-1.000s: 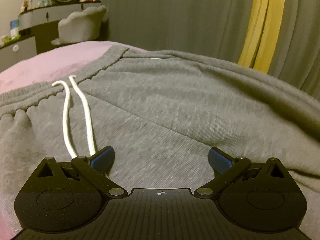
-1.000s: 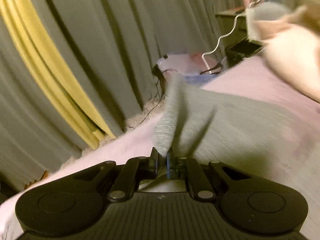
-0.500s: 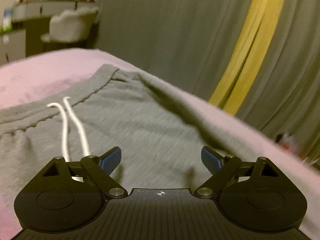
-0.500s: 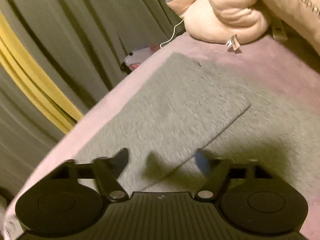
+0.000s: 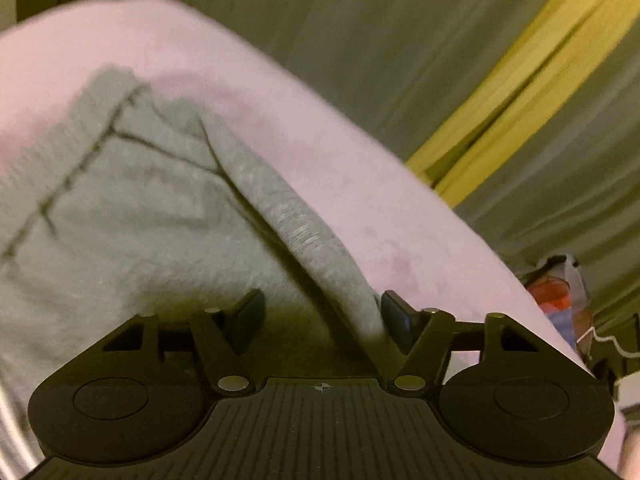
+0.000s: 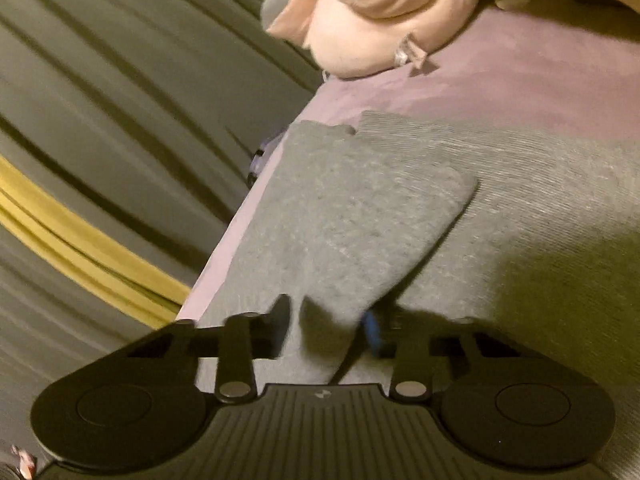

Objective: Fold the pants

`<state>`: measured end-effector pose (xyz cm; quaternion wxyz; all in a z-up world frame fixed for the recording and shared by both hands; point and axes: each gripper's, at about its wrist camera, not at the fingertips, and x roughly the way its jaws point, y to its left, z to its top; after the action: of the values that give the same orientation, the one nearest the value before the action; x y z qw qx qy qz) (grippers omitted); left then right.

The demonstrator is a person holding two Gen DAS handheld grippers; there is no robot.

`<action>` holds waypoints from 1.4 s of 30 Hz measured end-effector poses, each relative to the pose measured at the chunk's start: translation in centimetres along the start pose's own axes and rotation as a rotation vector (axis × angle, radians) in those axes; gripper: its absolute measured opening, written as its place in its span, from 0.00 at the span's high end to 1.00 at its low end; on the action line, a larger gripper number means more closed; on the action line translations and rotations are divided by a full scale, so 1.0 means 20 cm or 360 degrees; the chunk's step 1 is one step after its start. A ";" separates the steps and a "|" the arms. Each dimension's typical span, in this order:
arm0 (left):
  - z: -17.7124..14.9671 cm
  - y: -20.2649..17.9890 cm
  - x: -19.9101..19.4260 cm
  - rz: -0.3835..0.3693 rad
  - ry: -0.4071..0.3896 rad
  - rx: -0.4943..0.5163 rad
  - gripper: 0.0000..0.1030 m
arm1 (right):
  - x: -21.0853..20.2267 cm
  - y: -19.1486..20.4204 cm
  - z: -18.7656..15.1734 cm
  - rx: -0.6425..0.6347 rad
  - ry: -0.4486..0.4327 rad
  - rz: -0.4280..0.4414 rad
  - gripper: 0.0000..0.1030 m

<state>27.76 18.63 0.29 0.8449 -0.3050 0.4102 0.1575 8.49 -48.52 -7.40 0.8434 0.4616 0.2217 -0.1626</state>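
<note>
Left wrist view: left gripper [image 5: 322, 316] low over grey sweatpants [image 5: 132, 216] spread on a pink bed cover [image 5: 360, 184], fingers spread w/ a raised ridge of folded fabric [image 5: 304, 236] running into the gap and touching the right-hand pad; nothing pinched yet. Likely step: lining up on the folded edge near the waist end for a fresh grip. Next move prob. calls for closing on that ridge w/o catching the cover under it. Frame blurred, detail soft. Behind the bed: grey curtain [image 5: 360, 28] w/ a yellow stripe [image 5: 520, 92], clutter at lower right. Right wrist view: right gripper [image 6: 326, 326] also spread, straddling the corner of a pant leg [image 6: 352, 216] that lies folded over the rest of the pants; fabric sits between the pads, not clamped as far as can be told. A pale plush toy [image 6: 380, 12] rests on the bed cover [image 6: 520, 76] beyond the leg end, well apart from the pants. Same grey curtain [image 6: 120, 100] at left.
</note>
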 end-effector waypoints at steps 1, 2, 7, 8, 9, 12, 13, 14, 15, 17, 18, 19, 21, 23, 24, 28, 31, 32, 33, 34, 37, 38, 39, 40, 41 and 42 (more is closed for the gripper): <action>0.01 -0.01 0.02 0.0006 -0.0013 0.0003 0.41 | 0.01 -0.01 0.00 0.0029 -0.0011 0.0015 0.81; 0.01 -0.03 0.04 0.0011 -0.0024 0.0031 0.51 | 0.02 -0.02 0.01 0.0058 -0.0019 0.0030 0.81; -0.01 -0.07 0.00 -0.0012 -0.0023 0.0067 0.89 | 0.02 -0.03 0.03 0.0225 -0.0006 0.0112 0.63; -0.02 -0.07 -0.05 -0.0031 -0.0041 0.0070 0.89 | 0.02 -0.01 0.04 0.0213 0.0014 0.0085 0.63; -0.02 -0.06 -0.10 -0.0056 -0.0071 0.0077 0.90 | 0.02 0.01 0.05 0.0186 0.0024 0.0060 0.63; -0.04 -0.06 -0.33 -0.0119 -0.0146 0.0134 0.90 | 0.03 0.12 0.14 0.0012 0.0085 -0.0080 0.95; -0.04 -0.04 -0.44 -0.0152 -0.0187 0.0165 0.90 | 0.00 0.15 0.17 -0.0014 0.0079 -0.0040 0.95; -0.05 -0.04 -0.54 -0.0190 -0.0224 0.0194 0.90 | -0.07 0.20 0.21 -0.0049 0.0034 0.0029 0.95; -0.07 -0.04 -0.65 -0.0238 -0.0272 0.0220 0.90 | -0.15 0.25 0.25 -0.0106 -0.0023 0.0089 0.95; -0.14 0.00 -0.84 -0.0315 -0.0347 0.0266 0.90 | -0.32 0.31 0.31 -0.0166 -0.0130 0.0222 0.95; -0.19 0.05 -0.93 -0.0358 -0.0363 0.0258 0.90 | -0.41 0.30 0.33 -0.0166 -0.0169 0.0297 0.95; -0.25 0.09 -0.99 -0.0390 -0.0363 0.0247 0.90 | -0.49 0.28 0.35 -0.0161 -0.0197 0.0347 0.95; -0.38 0.20 -1.03 -0.0405 -0.0304 0.0225 0.90 | -0.61 0.21 0.36 -0.0206 -0.0218 0.0340 0.95; -0.54 0.32 -1.00 -0.0355 -0.0168 0.0189 0.90 | -0.66 0.13 0.33 -0.0239 -0.0167 0.0247 0.95; -0.61 0.36 -0.97 -0.0310 -0.0104 0.0170 0.90 | -0.67 0.06 0.30 -0.0244 -0.0127 0.0175 0.95; -0.83 0.52 -0.79 -0.0139 0.0149 0.0126 0.89 | -0.58 -0.21 0.18 -0.0121 0.0145 -0.0216 0.94; -0.82 0.54 -0.74 -0.0107 0.0128 0.0103 0.80 | -0.58 -0.27 0.14 -0.0050 0.0185 -0.0245 0.92; -0.81 0.53 -0.74 -0.0110 0.0097 0.0087 0.71 | -0.59 -0.26 0.14 -0.0007 0.0170 -0.0225 0.89; -0.79 0.52 -0.75 -0.0116 0.0052 0.0079 0.57 | -0.60 -0.25 0.15 0.0017 0.0170 -0.0194 0.81; -0.78 0.52 -0.74 -0.0115 0.0009 0.0075 0.50 | -0.59 -0.24 0.15 0.0013 0.0184 -0.0167 0.70; -0.73 0.54 -0.69 -0.0046 -0.0049 -0.0007 0.41 | -0.50 -0.21 0.18 -0.0055 0.0214 -0.0197 0.64; -0.72 0.56 -0.66 -0.0050 -0.0023 -0.0050 0.45 | -0.49 -0.19 0.17 -0.0091 0.0209 -0.0207 0.65; -0.71 0.59 -0.65 -0.0046 -0.0005 -0.0093 0.52 | -0.47 -0.16 0.18 -0.0123 0.0205 -0.0226 0.71; -0.69 0.59 -0.63 -0.0029 -0.0005 -0.0109 0.59 | -0.45 -0.12 0.18 -0.0171 0.0207 -0.0261 0.92; -0.67 0.61 -0.66 -0.0009 -0.0015 -0.0100 0.79 | -0.45 -0.10 0.19 -0.0246 0.0215 -0.0303 0.94; -0.66 0.60 -0.67 -0.0012 -0.0037 -0.0083 0.81 | -0.45 -0.05 0.20 -0.0301 0.0208 -0.0316 0.94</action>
<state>5.50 19.18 -0.11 0.8420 -0.3265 0.3950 0.1685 1.27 -51.86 -1.59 0.8467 0.3654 0.3351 -0.1930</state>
